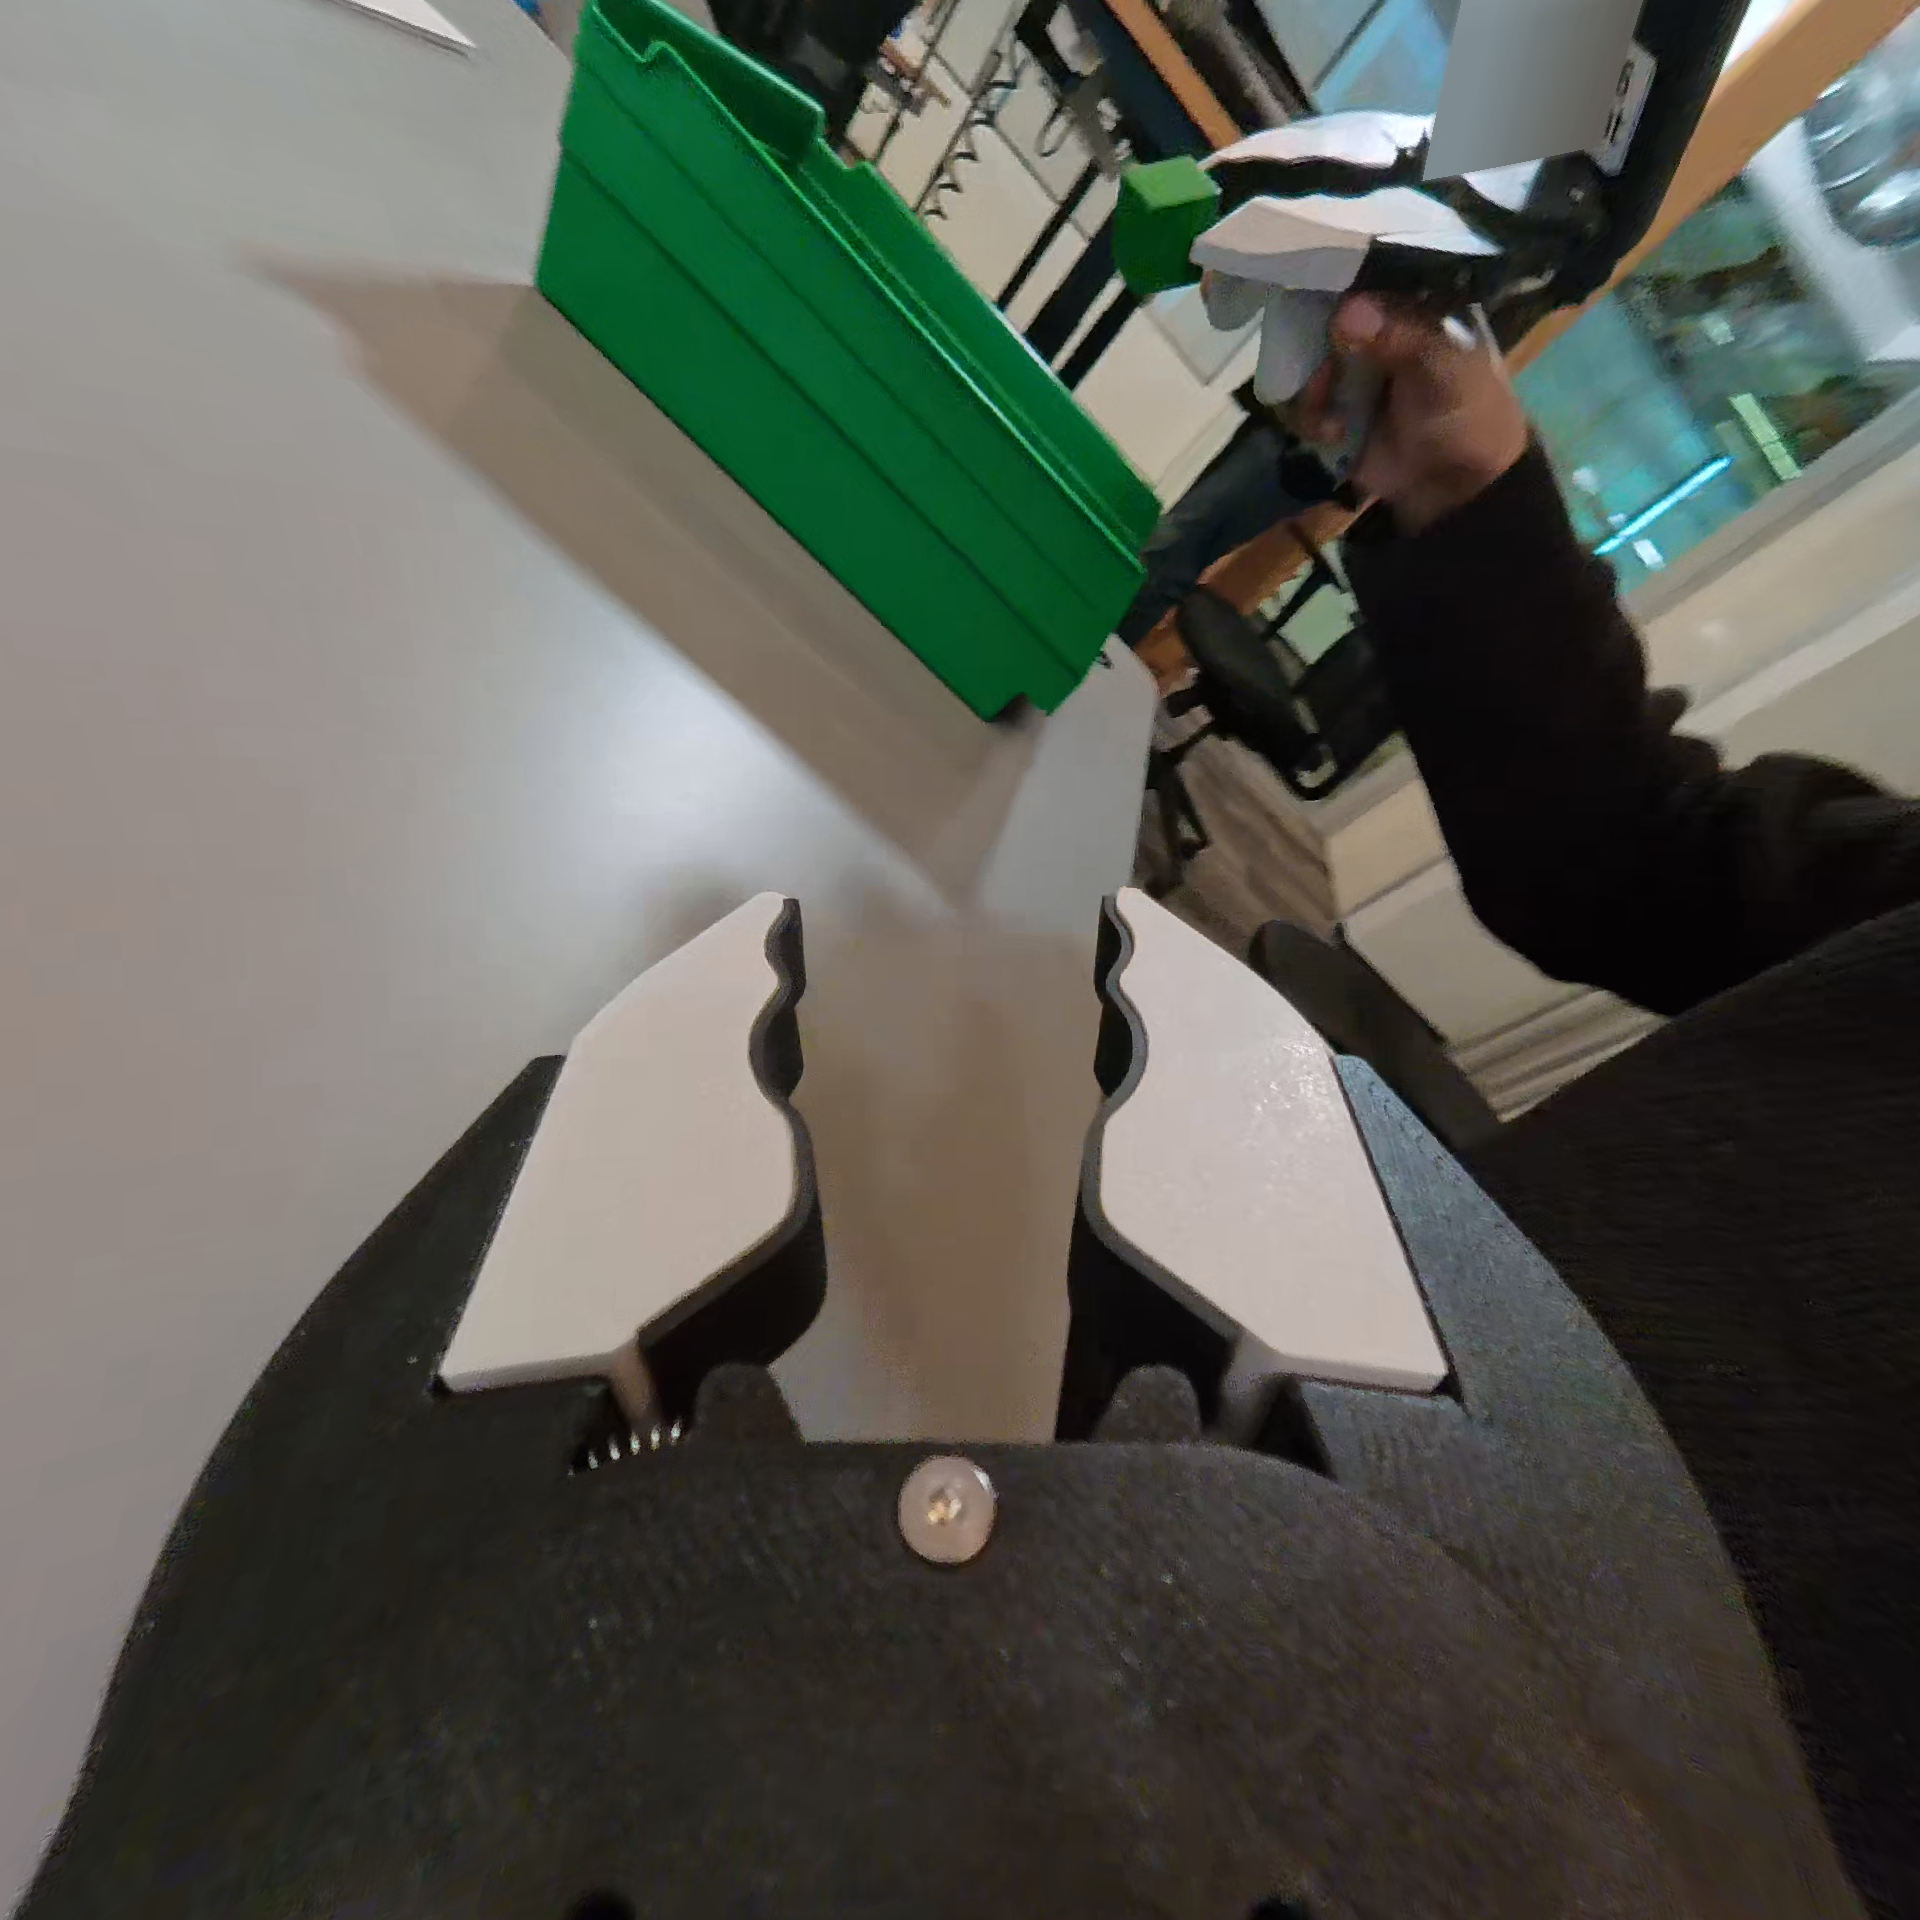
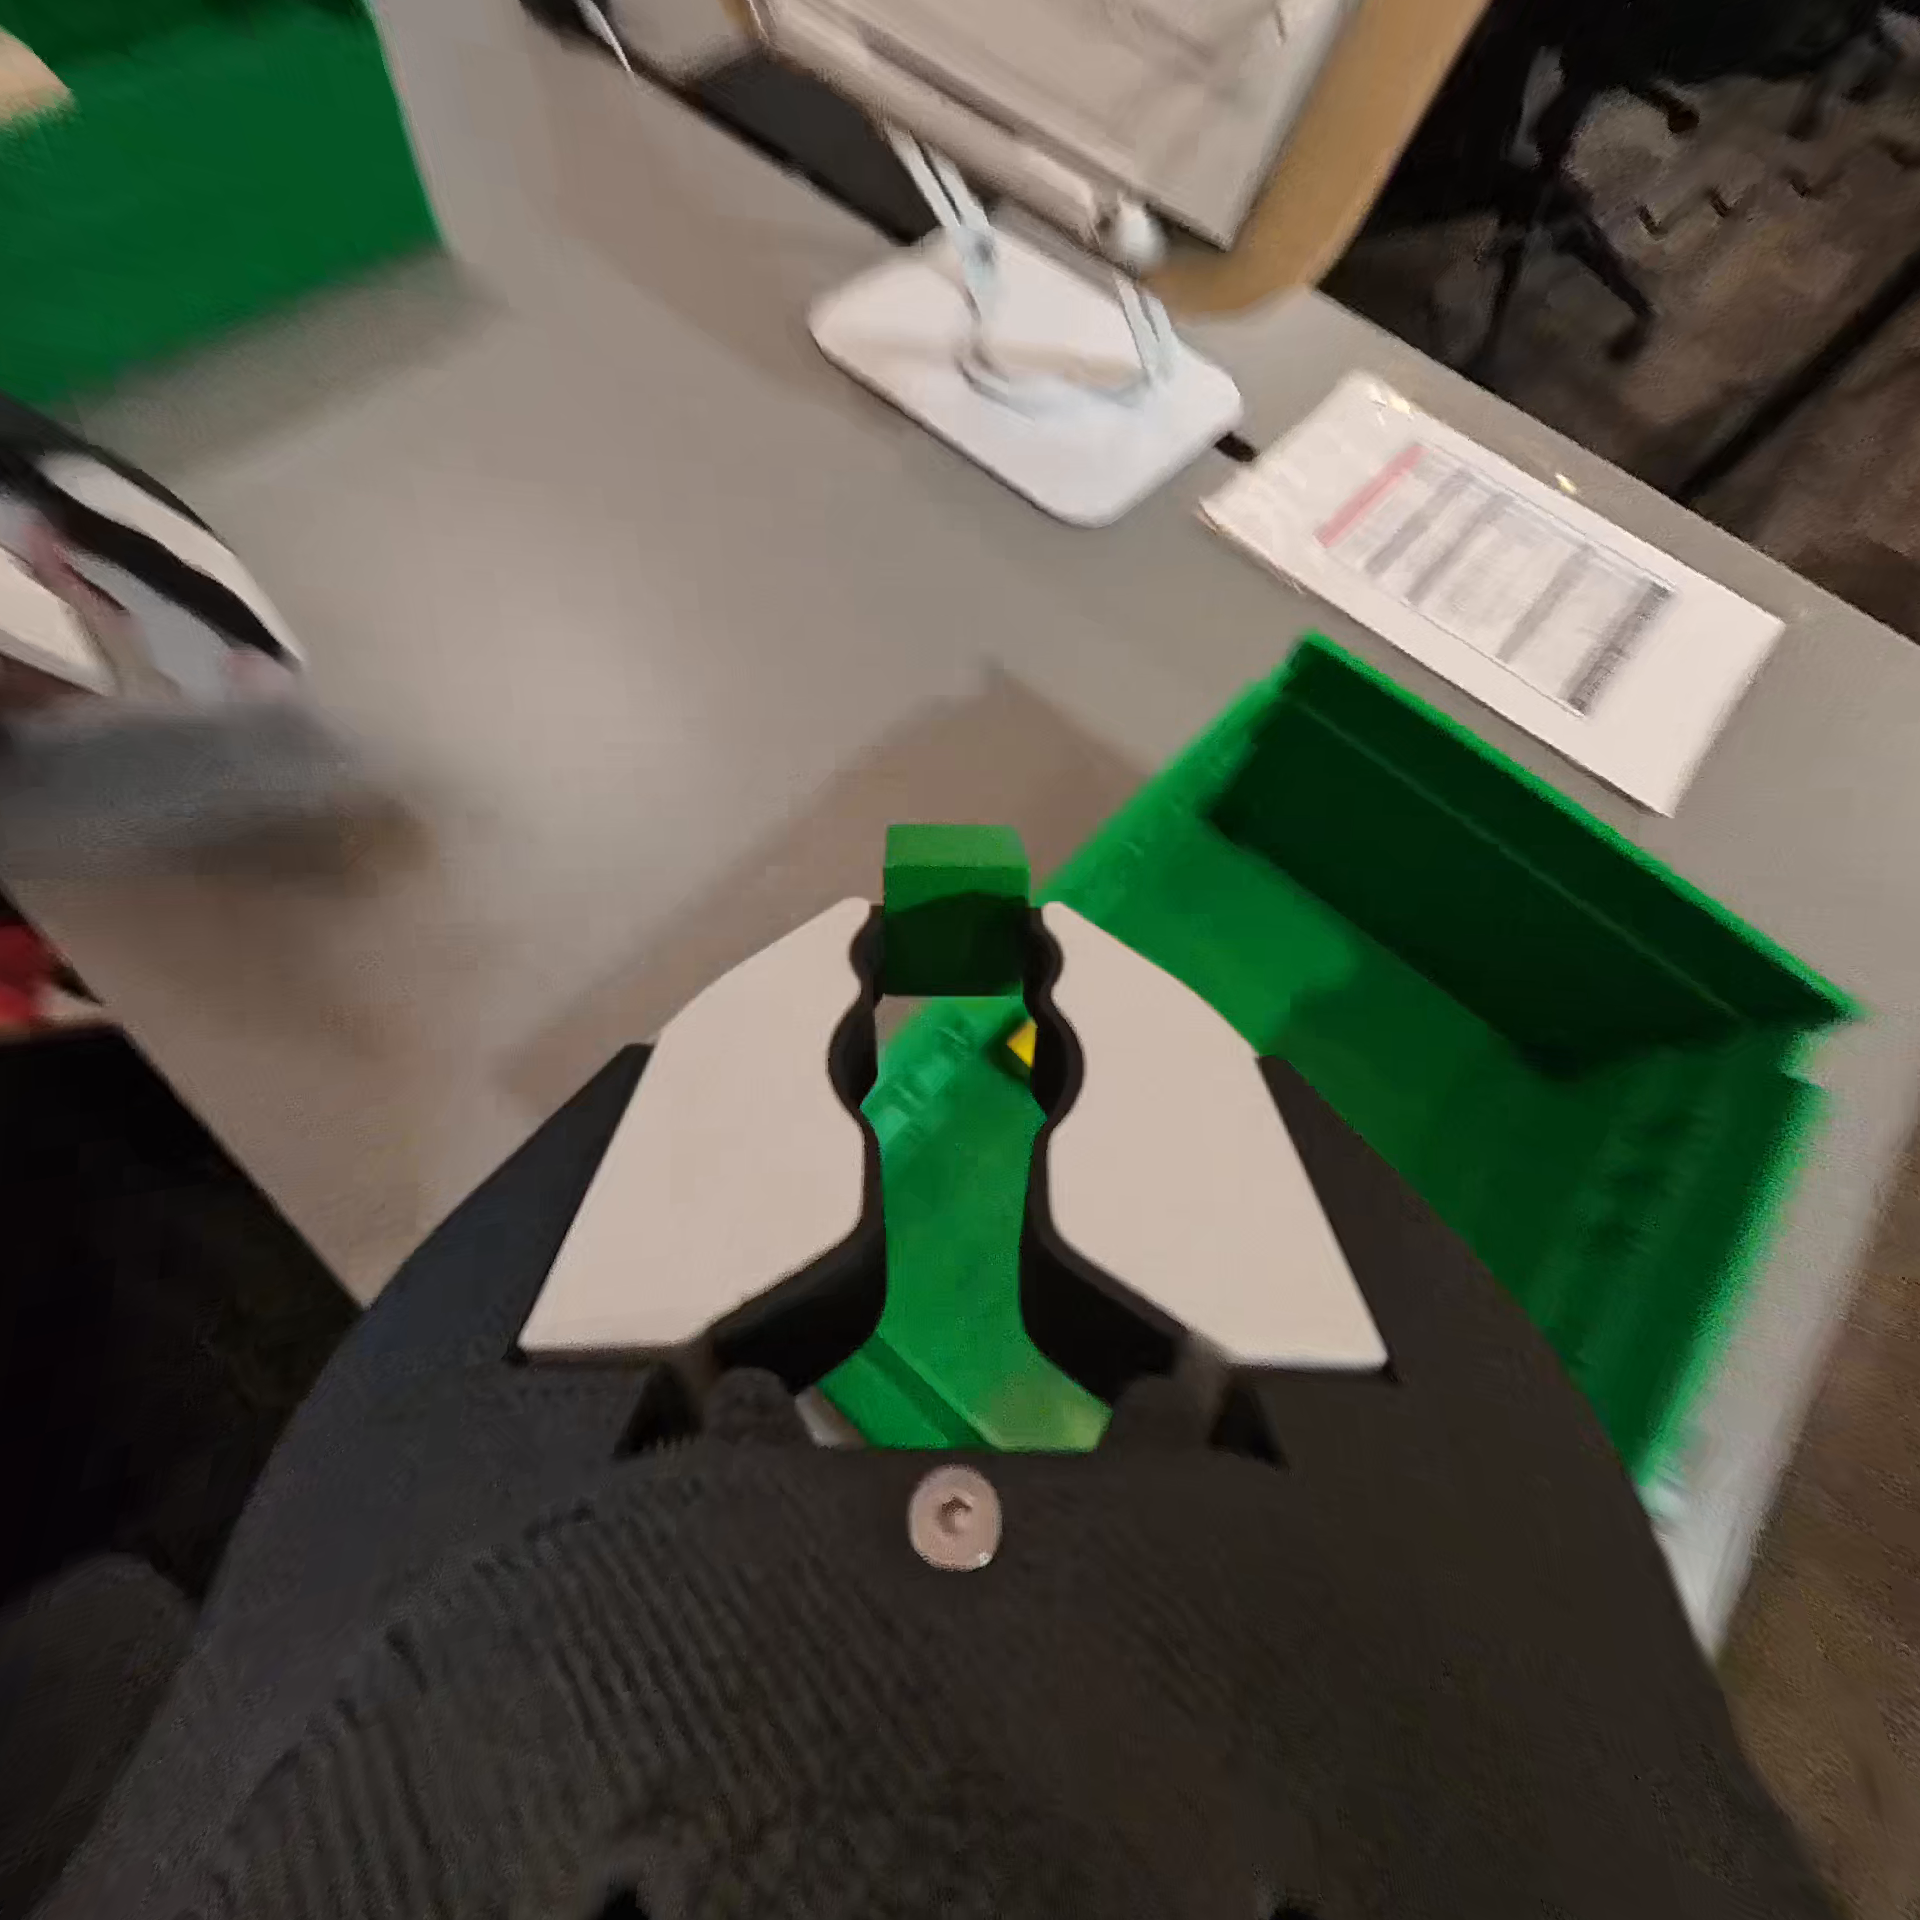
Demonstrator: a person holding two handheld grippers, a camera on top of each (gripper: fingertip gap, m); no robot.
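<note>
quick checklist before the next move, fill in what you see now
1. Right tool clamps the green block: ok.
2. Block fully seated between the tips: cannot tell, it pokes out past them.
3. Green bin under the right tool: ok.
4. Bin clear inside: not ok, a small yellow piece lies there.
5. Left tool open and empty, over the grey table: ok.

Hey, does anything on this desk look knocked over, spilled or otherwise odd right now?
Nothing stands out. The green bin sits upright on the grey table; the right gripper holds a green block above it; the left gripper is open and empty.
</note>
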